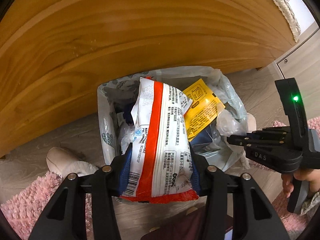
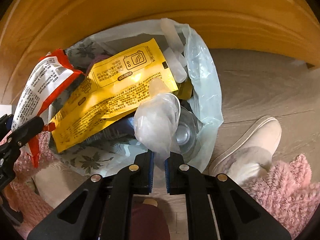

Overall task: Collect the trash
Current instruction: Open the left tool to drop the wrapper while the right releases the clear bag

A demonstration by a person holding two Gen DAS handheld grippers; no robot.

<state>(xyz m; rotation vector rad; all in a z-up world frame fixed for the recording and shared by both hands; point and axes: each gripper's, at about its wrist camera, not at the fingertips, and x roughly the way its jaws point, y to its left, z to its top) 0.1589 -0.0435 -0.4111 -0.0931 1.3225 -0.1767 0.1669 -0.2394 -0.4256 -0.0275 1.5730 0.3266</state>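
Note:
My left gripper (image 1: 159,160) is shut on a red and white snack wrapper (image 1: 160,136), which hangs over the mouth of the lined trash bin (image 1: 106,120). The same wrapper (image 2: 40,86) shows at the left of the right wrist view. My right gripper (image 2: 159,160) is shut on a crumpled clear plastic bag (image 2: 158,122), held over the bin (image 2: 208,108). In the left wrist view that right gripper (image 1: 232,139) comes in from the right with the clear bag (image 1: 228,124) at its tips. A yellow packet (image 2: 120,96) lies on top of the trash inside, also seen as the yellow packet (image 1: 202,108).
A wooden bed frame (image 1: 120,40) stands right behind the bin. Pale slippers (image 2: 250,150) (image 1: 62,160) and pink fluffy trouser legs (image 2: 284,190) flank the bin on the grey wood floor (image 2: 260,84). A clear bottle (image 2: 186,132) lies inside the bin.

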